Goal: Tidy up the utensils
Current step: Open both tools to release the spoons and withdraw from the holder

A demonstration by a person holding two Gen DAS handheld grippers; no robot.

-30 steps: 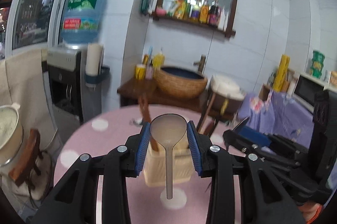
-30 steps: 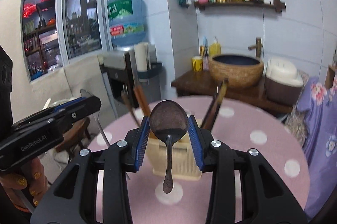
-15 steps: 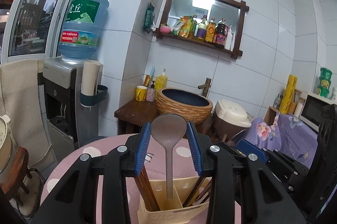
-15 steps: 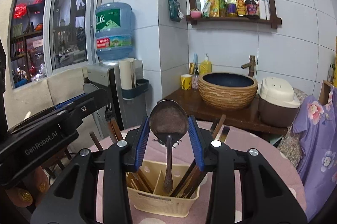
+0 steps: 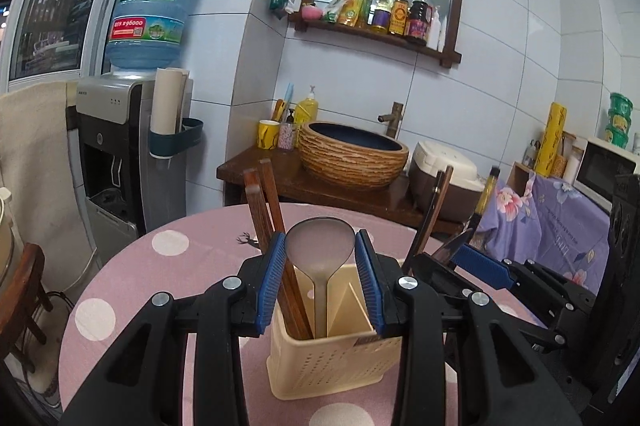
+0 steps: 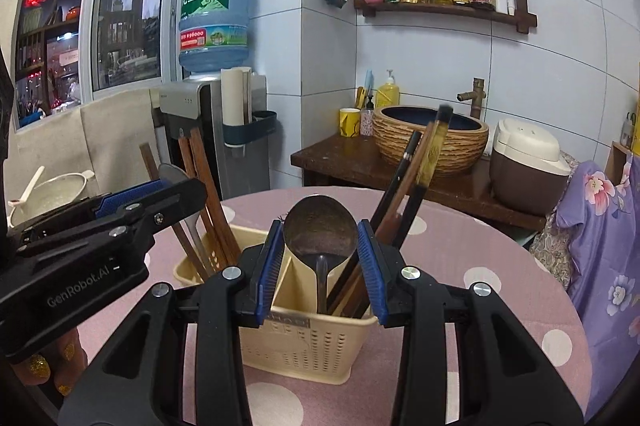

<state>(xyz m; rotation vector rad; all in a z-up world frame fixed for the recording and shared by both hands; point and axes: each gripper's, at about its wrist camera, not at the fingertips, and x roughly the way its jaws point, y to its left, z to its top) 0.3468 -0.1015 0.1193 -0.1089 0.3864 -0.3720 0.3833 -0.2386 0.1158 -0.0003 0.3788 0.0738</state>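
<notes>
- While both grippers hang over the cream utensil caddy [image 5: 334,358], each clamps a spoon by the bowl, handle pointing down.
- Left gripper [image 5: 320,280]: its blue pads [image 5: 272,280] press on the rim of a pale metal spoon [image 5: 320,248], whose handle reaches into the caddy's left compartment, beside brown wooden chopsticks [image 5: 266,210].
- Right gripper [image 6: 318,268]: jaws narrowed on a darker spoon [image 6: 320,230]; its handle drops into the caddy's right compartment, next to dark chopsticks [image 6: 404,186] leaning to the right.
- Whether either handle tip touches the caddy floor is hidden by the walls; it looks close.
- The caddy stands on a round table with a pink polka-dot cloth [image 6: 480,250].
- In the right wrist view, the left gripper comes in from the left, with fingers [image 6: 60,366] of the person's hand showing under it.
- Behind: a water dispenser [image 5: 116,146], a woven-look basin [image 5: 354,156] and a rice cooker [image 6: 528,162].
</notes>
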